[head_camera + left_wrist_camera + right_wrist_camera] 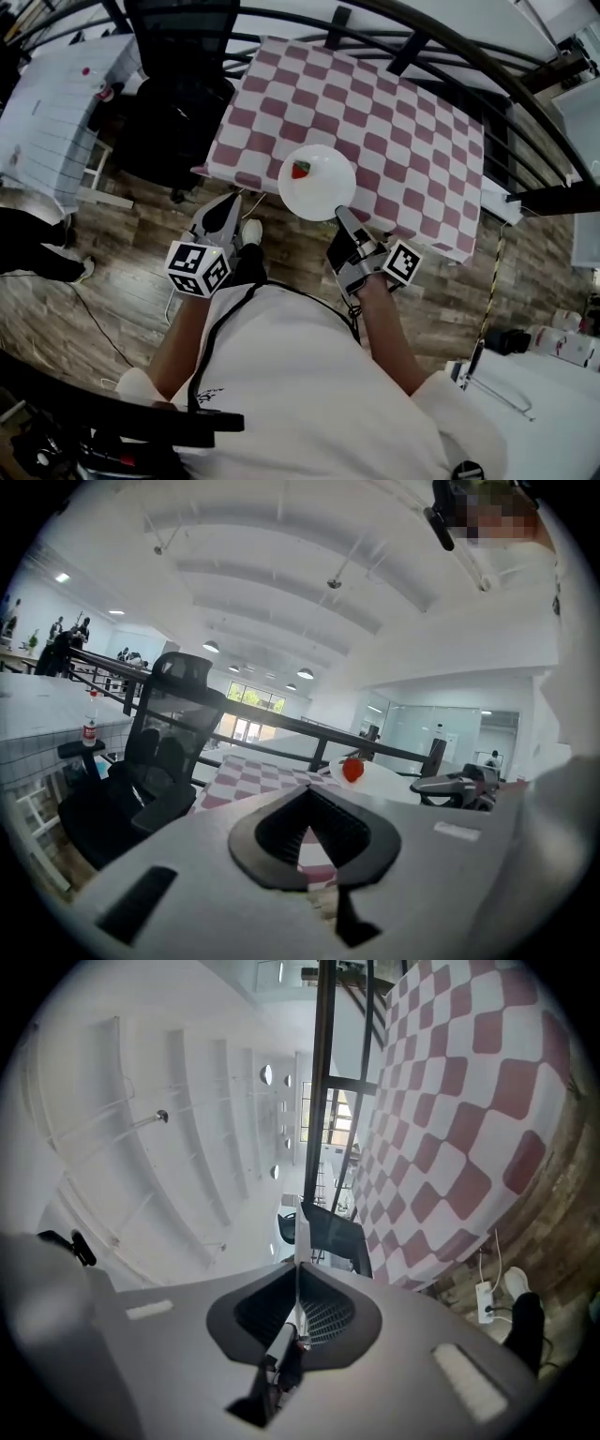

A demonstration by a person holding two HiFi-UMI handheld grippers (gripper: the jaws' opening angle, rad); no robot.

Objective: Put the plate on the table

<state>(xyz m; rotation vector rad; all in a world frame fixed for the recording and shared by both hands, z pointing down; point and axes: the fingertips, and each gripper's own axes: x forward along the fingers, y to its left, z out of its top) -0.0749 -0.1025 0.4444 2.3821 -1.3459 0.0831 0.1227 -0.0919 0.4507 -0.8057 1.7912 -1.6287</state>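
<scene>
A round white plate (323,192) with a red strawberry (301,170) on it hangs over the near edge of the table with the pink and white checked cloth (375,112). My right gripper (342,214) is shut on the plate's near rim. In the right gripper view the plate (297,1237) shows edge-on as a thin white line between the closed jaws (298,1265). My left gripper (232,202) is left of the plate, shut and empty. Its own view shows its tips together (309,791), with the plate (384,778) and strawberry (352,770) beyond to the right.
A black office chair (178,103) stands left of the table, close to my left gripper. Black railing bars (450,47) arch over the far side. A white tiled table (56,103) is at far left, and another white surface (525,394) at lower right. The floor is wood.
</scene>
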